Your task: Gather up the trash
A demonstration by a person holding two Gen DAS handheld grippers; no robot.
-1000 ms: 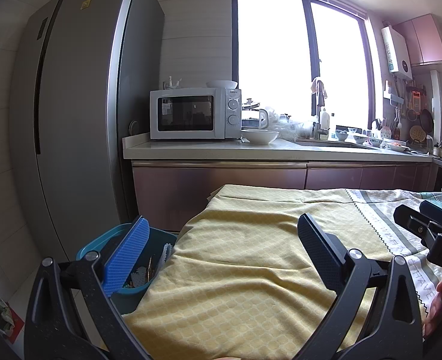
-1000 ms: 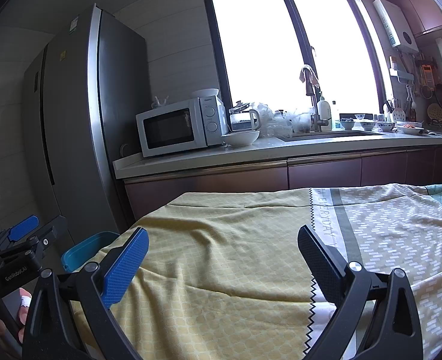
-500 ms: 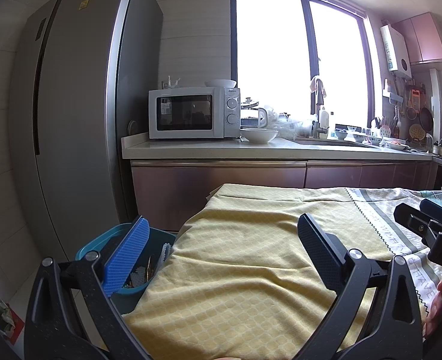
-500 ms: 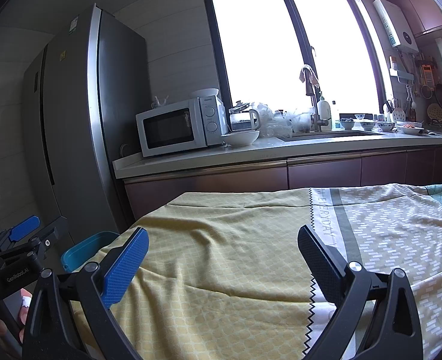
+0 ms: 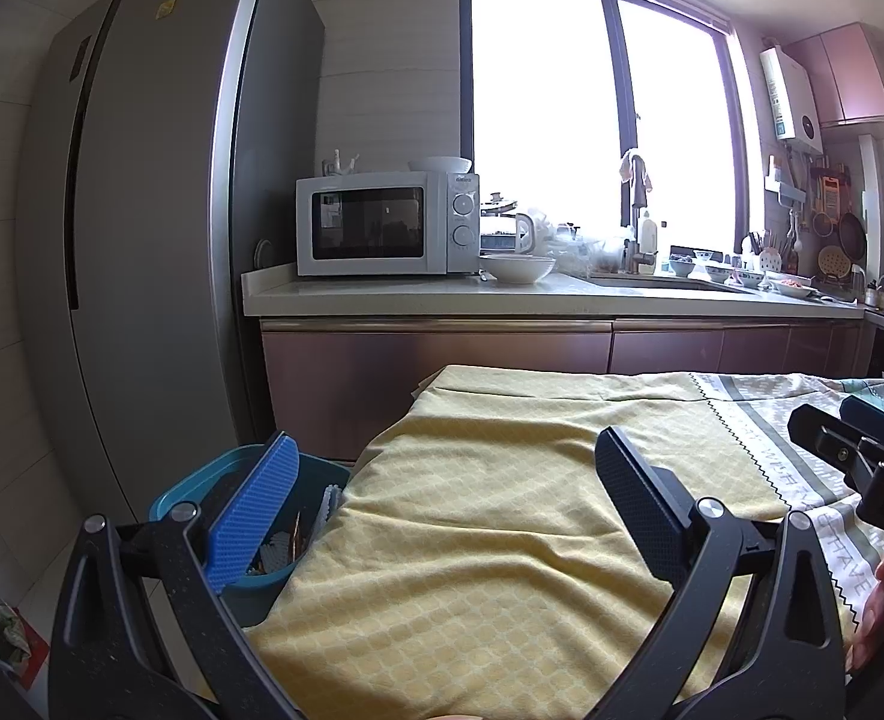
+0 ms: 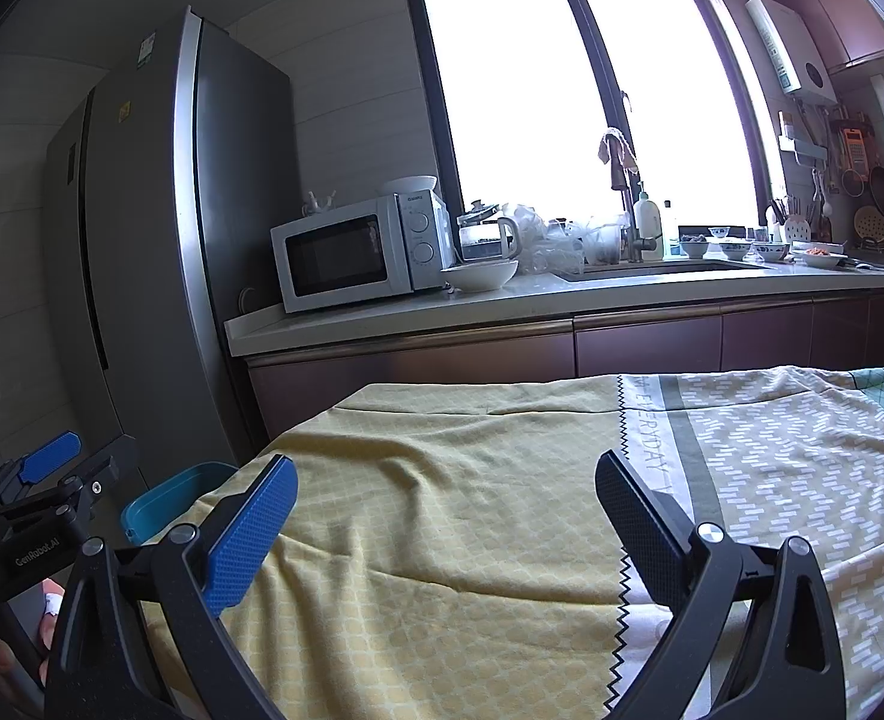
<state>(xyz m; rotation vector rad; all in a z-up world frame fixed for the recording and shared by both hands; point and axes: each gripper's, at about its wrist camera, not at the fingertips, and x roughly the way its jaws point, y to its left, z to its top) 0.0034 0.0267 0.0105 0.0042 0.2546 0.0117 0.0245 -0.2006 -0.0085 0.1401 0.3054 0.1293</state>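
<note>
A teal trash bin (image 5: 201,489) stands on the floor at the table's left edge, holding several scraps and paper liners (image 5: 297,540). In the right wrist view the bin (image 6: 159,501) peeks out beside the cloth. My left gripper (image 5: 448,480) hovers open above the yellow tablecloth (image 5: 502,510), its blue left finger in front of the bin. Over the same cloth my right gripper (image 6: 448,498) is also open with nothing between its fingers. Each gripper shows in the other's view: the right one (image 5: 862,456) at the right edge, the left one (image 6: 39,492) at the left edge.
A grey fridge (image 5: 141,240) rises at the left. The counter (image 5: 532,294) behind the table carries a microwave (image 5: 381,225), a white bowl (image 5: 517,269), a kettle and a sink with dishes. Red packaging (image 5: 3,630) lies on the floor at bottom left.
</note>
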